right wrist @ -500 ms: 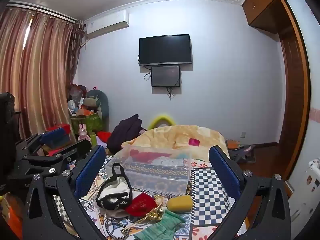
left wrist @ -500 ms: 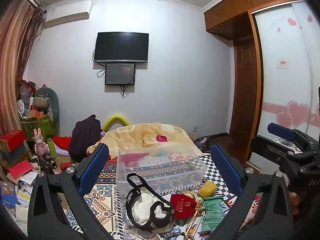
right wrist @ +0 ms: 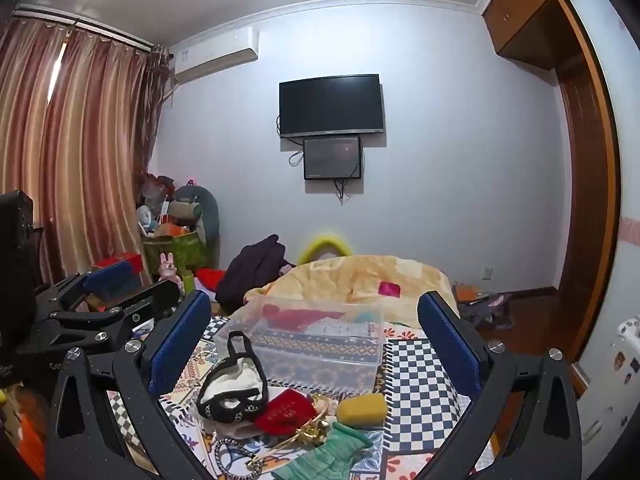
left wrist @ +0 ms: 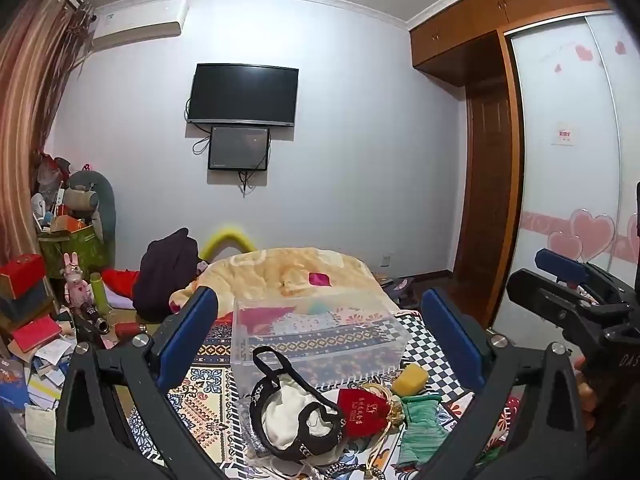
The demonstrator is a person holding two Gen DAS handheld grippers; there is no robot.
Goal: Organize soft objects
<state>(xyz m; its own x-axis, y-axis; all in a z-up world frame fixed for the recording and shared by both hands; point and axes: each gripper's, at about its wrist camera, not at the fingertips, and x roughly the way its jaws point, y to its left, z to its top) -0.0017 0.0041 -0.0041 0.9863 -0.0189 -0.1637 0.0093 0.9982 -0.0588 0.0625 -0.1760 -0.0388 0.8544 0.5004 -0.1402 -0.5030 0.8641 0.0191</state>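
A clear plastic box (left wrist: 316,338) (right wrist: 308,340) stands on the patterned bed cover with red and teal soft items inside. In front of it lie a black-and-white fabric pouch (left wrist: 294,412) (right wrist: 234,390), a red drawstring bag (left wrist: 362,406) (right wrist: 286,412), a yellow sponge (left wrist: 410,378) (right wrist: 362,408) and a green cloth (left wrist: 420,426) (right wrist: 328,454). My left gripper (left wrist: 320,340) is open and empty above them. My right gripper (right wrist: 316,340) is open and empty too; it also shows at the right edge of the left wrist view (left wrist: 560,280).
A beaded chain (right wrist: 228,454) and gold trinket (right wrist: 310,432) lie by the soft things. A yellow blanket (left wrist: 280,272) and dark garment (left wrist: 164,272) lie behind the box. Books and clutter (left wrist: 36,340) crowd the left. A wardrobe (left wrist: 568,184) stands right.
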